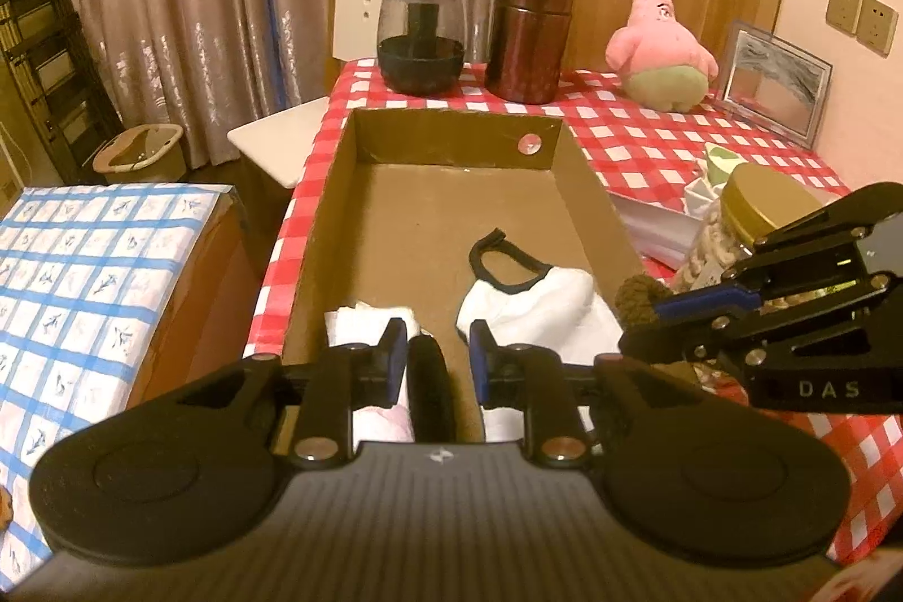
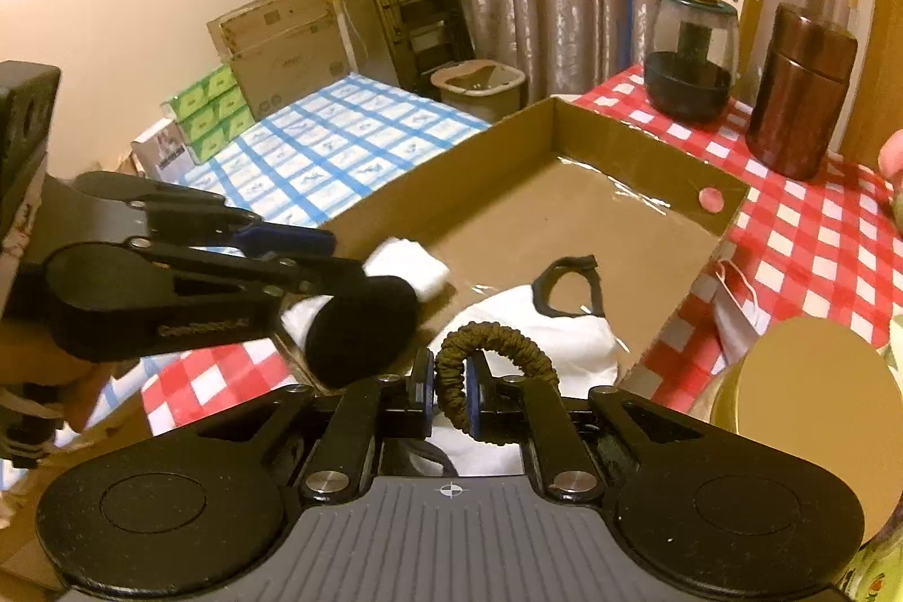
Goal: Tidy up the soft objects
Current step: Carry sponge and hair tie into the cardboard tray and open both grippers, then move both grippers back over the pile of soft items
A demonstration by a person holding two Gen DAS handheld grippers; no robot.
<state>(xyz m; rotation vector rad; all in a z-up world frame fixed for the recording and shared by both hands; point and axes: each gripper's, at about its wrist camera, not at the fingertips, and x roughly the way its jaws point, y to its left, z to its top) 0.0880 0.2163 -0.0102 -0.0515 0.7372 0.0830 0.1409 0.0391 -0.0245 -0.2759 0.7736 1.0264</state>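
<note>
Blue checked cloth (image 1: 84,275) covered a low surface at the far left, at about nine o'clock from the cardboard box (image 1: 333,207). The box sat on a table with a red and white checked cloth (image 1: 666,139).

The left gripper (image 1: 437,354) hung over the near end of the box. A black soft thing (image 1: 432,387) sat between its blue pads (image 1: 395,348), but the fingers looked a little apart from it, so it was hard to tell if they squeezed it. In the right wrist view the same black soft thing (image 2: 361,331) looked round and fuzzy. A small folded white cloth (image 1: 361,325) lay under it at six o'clock in the box.

A white mask with black loops (image 1: 536,297) lay in the box at about five o'clock.

The right gripper (image 2: 450,393) was just right of that, over the box's near right corner. Its fingers were close together and pinched a brown hair scrunchie (image 2: 496,354), which looped up above the pads.

Further right, a jar with a gold lid (image 1: 762,201) stood on the table. At the back, at one o'clock, sat a pink plush toy (image 1: 660,43), a brown canister (image 1: 527,32) and a dark glass jar (image 1: 420,32).
</note>
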